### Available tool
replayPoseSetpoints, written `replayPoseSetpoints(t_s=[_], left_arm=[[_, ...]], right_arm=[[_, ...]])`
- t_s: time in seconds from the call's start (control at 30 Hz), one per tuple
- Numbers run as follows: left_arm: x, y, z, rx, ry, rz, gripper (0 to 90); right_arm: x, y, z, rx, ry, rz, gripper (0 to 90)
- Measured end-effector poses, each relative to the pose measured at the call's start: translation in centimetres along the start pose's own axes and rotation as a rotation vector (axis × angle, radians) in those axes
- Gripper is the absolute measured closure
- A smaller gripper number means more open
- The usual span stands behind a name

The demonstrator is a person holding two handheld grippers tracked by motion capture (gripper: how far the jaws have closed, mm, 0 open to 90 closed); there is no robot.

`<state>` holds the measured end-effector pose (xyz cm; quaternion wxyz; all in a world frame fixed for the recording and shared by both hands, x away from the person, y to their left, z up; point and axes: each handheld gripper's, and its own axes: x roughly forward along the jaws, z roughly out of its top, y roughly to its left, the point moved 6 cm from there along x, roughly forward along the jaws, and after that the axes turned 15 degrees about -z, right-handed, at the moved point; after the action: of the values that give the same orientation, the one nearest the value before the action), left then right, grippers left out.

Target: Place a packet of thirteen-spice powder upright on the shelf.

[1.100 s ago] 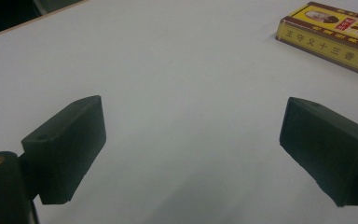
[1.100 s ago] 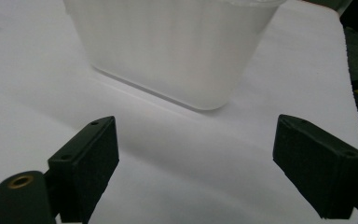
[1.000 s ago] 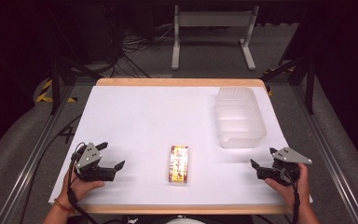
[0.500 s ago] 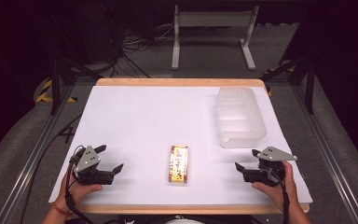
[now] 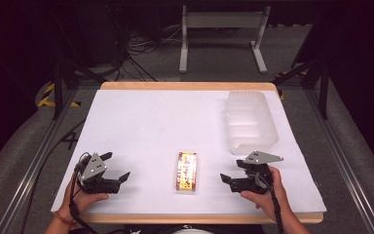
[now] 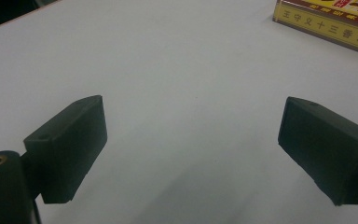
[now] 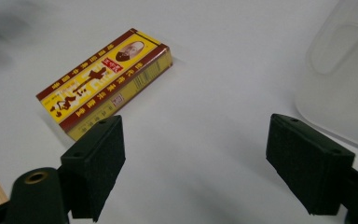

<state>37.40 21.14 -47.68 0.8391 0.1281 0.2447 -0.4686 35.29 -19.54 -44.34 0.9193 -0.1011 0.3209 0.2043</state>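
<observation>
A flat yellow and red box (image 5: 187, 170) with printed characters lies near the front middle of the white table (image 5: 165, 122). My right gripper (image 5: 230, 171) hovers just right of it and points left at it. In the right gripper view the box (image 7: 102, 84) lies ahead and to the left of that gripper (image 7: 196, 163). Its jaws have just been closing a little and stand apart with nothing between them. My left gripper (image 5: 116, 165) rests at the front left and is open and empty (image 6: 191, 149). One corner of the box (image 6: 328, 21) sits far ahead of it.
A clear plastic container (image 5: 251, 119) stands at the back right of the table; its wall (image 7: 345, 70) is close on the right of my right gripper. The table's wooden front edge (image 5: 195, 218) runs just behind both hands.
My right gripper has moved left from the table's right edge toward the box. The left gripper has stayed where it was.
</observation>
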Motion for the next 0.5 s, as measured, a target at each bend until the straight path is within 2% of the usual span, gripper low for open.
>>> replayPoseSetpoints(t_s=[0.2, 0.23, 0.5], left_arm=[[-0.1, 0.0, 0.0, -0.003, -0.001, -0.001, 8.7], [-0.1, -0.1, 0.1, 0.005, 0.001, -0.002, 8.7], [0.2, -0.1, 0.0, 0.003, 0.007, -0.009, 8.7]], right_arm=[[1.2, 1.1, 1.5, 0.041, 0.042, 0.004, 21.6], [1.5, 1.4, 1.9, 0.035, 0.045, -0.008, 21.6], [3.6, 3.6, 4.4, -0.001, 0.061, -0.013, 19.0]])
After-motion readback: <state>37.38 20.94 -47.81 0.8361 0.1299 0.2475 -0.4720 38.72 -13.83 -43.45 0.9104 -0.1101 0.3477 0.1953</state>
